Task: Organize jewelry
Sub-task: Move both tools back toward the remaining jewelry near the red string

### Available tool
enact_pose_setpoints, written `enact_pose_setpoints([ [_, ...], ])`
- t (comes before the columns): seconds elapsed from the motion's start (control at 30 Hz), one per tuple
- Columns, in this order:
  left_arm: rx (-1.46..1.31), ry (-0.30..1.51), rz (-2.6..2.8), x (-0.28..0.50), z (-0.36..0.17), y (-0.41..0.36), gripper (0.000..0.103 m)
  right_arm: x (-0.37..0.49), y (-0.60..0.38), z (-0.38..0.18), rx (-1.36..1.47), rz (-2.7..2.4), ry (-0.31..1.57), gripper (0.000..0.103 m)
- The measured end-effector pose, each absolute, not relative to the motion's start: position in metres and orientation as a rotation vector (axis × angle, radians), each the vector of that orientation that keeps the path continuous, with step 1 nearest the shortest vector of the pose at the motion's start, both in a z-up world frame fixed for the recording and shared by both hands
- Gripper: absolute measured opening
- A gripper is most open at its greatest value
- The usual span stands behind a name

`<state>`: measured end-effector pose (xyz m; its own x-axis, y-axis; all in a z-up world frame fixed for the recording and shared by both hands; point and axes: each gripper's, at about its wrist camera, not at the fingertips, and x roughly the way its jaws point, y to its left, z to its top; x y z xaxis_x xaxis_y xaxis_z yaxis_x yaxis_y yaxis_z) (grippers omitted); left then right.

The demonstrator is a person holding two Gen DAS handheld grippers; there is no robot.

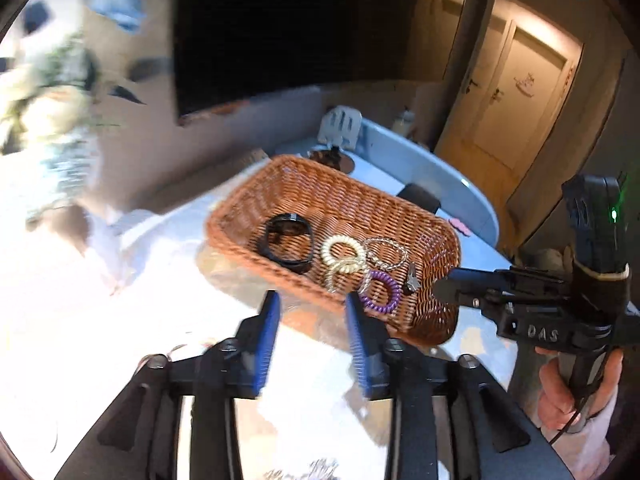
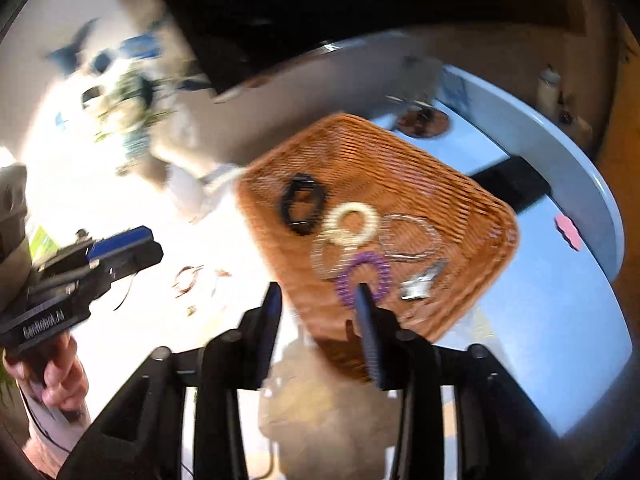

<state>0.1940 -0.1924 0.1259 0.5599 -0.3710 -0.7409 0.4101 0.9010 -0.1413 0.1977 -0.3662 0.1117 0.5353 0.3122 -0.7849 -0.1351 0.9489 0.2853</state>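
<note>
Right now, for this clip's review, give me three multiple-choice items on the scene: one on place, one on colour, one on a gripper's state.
1. Where does the black bracelet lie?
A. In the basket
B. On the table beside the basket
C. Between a gripper's fingers

2. What colour is the coil tie nearest the left gripper?
A. Green
B. Purple
C. Red

3. How does the left gripper stand?
A. Shut on a coil tie
B. Shut on the basket rim
C. Open, holding nothing

Answers:
1 A: the bracelet rests on the woven floor, inside the walls.
2 B: the coil by the right-hand blue pad is purple.
3 C: a clear gap shows between the blue pads, with nothing in it.
</note>
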Motion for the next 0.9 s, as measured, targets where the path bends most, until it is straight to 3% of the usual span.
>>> enact_pose_setpoints([
  [0.33,-0.026,0.788,-0.387,0.126,0.135,-0.087,0.049,0.148,-0.279,0.081,0.152,0.42,0.949,0.047],
  [0.6,-0.139,0.883,-0.339,0.119,0.068,-0.021,0.048,0.152,-0.241,0.02,0.095,0.393,0.966,0.047],
  [0.9,-0.084,0.974,-0.407,0.139,-0.004,-0.037,0.048,0.166,-0.237,0.009,0.074,0.388,1.033,0.047],
])
